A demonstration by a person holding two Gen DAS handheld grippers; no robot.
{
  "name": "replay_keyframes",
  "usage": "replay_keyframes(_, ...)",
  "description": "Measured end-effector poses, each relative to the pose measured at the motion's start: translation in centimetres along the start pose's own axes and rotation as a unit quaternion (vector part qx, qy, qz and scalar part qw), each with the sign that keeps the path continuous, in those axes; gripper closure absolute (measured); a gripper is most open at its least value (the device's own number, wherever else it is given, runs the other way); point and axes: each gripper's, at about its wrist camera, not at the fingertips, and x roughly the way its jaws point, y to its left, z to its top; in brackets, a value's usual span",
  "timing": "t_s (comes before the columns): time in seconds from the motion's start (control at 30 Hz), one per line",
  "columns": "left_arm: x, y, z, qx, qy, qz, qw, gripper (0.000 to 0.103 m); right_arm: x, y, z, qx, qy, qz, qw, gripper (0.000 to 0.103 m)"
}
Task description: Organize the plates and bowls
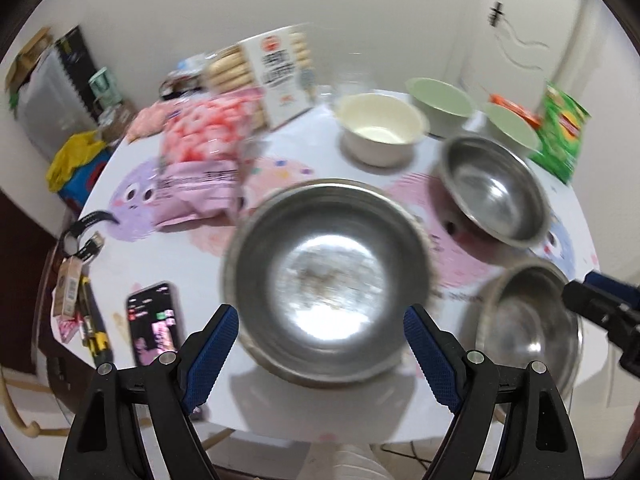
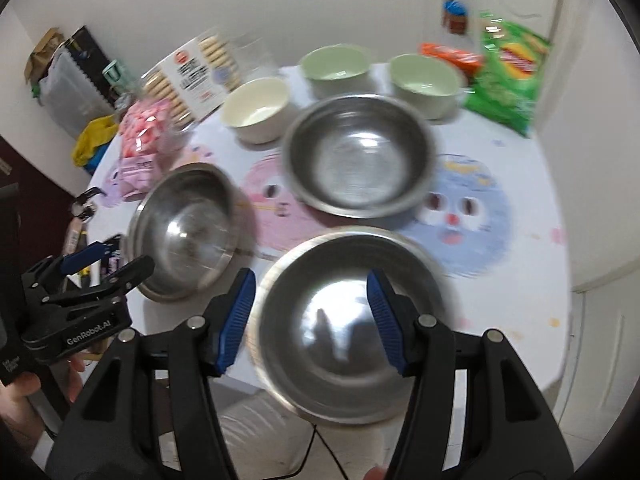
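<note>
Round white table (image 2: 532,184) with cartoon-face print, cluttered along the far and left sides. Three steel bowls sit on it, all upright and apart from each other. The near-left steel bowl (image 1: 326,280) lies straight ahead of the left gripper (image 1: 320,340), whose blue pads (image 1: 216,344) are spread wide and hold nothing; the bowl's near rim lies between the pad tips in that view, contact not clear. The near-right steel bowl (image 2: 352,320) is at the near table edge, right in front of the right gripper (image 2: 312,312), jaws also spread wide, nothing pinched; its right pad overlaps the bowl's inside in the picture, touching or not I cannot tell. The far steel bowl (image 2: 360,156) sits mid-table, beyond the other two.

Further back, a cream bowl (image 2: 258,110) stands to the left, then two pale green bowls: left green bowl (image 2: 334,68) and right green bowl (image 2: 426,80), in a row near the far edge.

Clutter: biscuit box (image 1: 276,76) at far left, pink snack bag (image 1: 204,148) lying just near of it, green chip bag (image 2: 506,68) at far right, with an orange packet (image 2: 450,54) to its left. Phone (image 1: 154,322) lies screen-up at the near-left edge. Both views are motion-blurred.
</note>
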Motion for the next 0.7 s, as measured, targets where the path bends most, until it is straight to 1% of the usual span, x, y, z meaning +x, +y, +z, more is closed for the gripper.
replay_keyframes(0.13,1.8,3.3,1.3,-0.012,0.008,0.016,0.9998,0.017,3.2,3.3,1.9,-0.012,0.017,0.013,1.0,0.044)
replay_keyframes(0.2,2.9,4.4,1.7,-0.015,0.016,0.019,0.9996,0.017,5.1,4.6,2.8,-0.016,0.028,0.014,0.999,0.044)
replay_keyframes(0.3,4.9,5.5,2.5,-0.01,0.032,0.014,0.9993,0.017,7.6,5.4,3.3,-0.006,0.048,0.012,0.999,0.044)
replay_keyframes(0.5,7.4,5.8,3.1,0.017,0.047,0.007,0.9987,0.017,11.2,6.4,3.4,0.001,0.083,0.001,0.997,0.044)
replay_keyframes(0.7,8.9,5.7,2.8,0.031,0.058,0.002,0.9979,0.017,13.2,7.2,2.7,-0.001,0.104,-0.013,0.995,0.044)
